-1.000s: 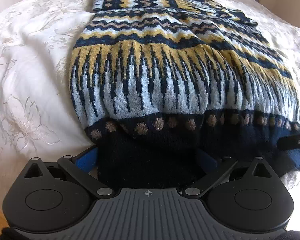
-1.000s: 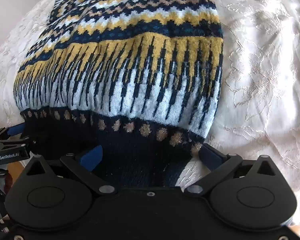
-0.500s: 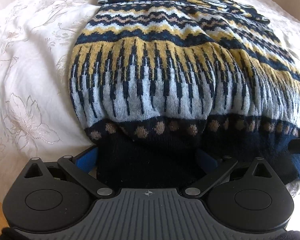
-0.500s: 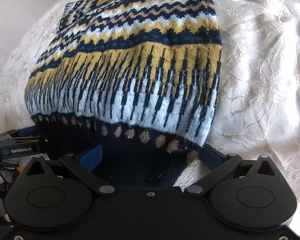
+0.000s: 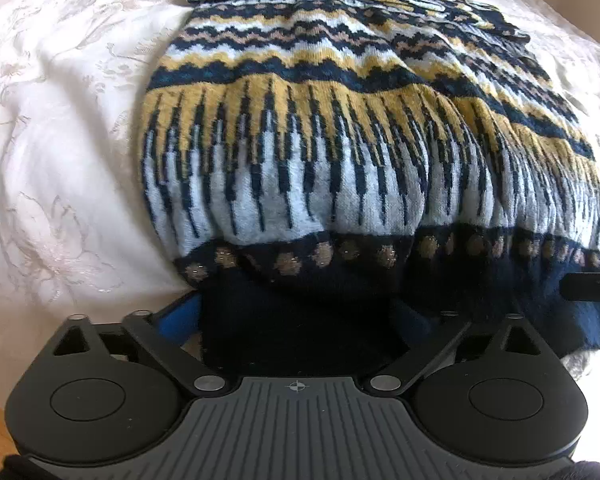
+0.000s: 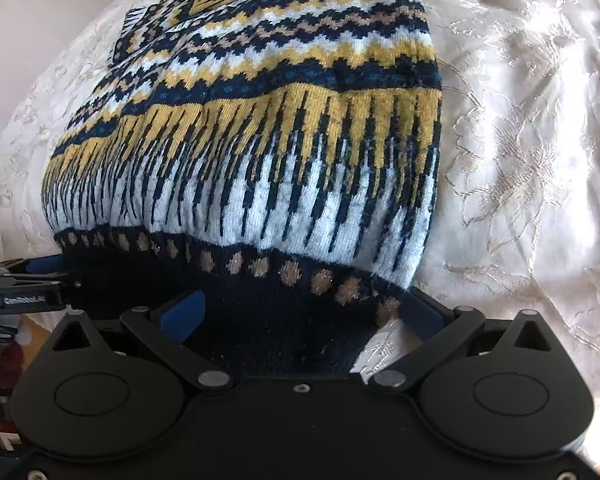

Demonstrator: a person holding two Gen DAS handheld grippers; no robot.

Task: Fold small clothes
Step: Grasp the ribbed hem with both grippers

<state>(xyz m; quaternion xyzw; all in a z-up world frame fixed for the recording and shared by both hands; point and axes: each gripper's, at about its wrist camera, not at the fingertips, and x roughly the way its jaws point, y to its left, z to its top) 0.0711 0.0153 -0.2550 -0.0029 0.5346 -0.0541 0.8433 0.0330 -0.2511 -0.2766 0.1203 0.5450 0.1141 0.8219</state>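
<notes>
Cream embroidered bedspread (image 5: 60, 184) covering the bed, spreading beyond both claws. Patterned knit sweater (image 5: 340, 152) lying flat ahead of both, navy hem (image 5: 300, 332) nearest. Left claw (image 5: 296, 320) spread wide, just been closing a little, hem between its 2 blue pads (image 5: 182, 316), grip not certain. Right claw (image 6: 300, 316) likewise wide, straddling hem corner (image 6: 292, 320).
</notes>
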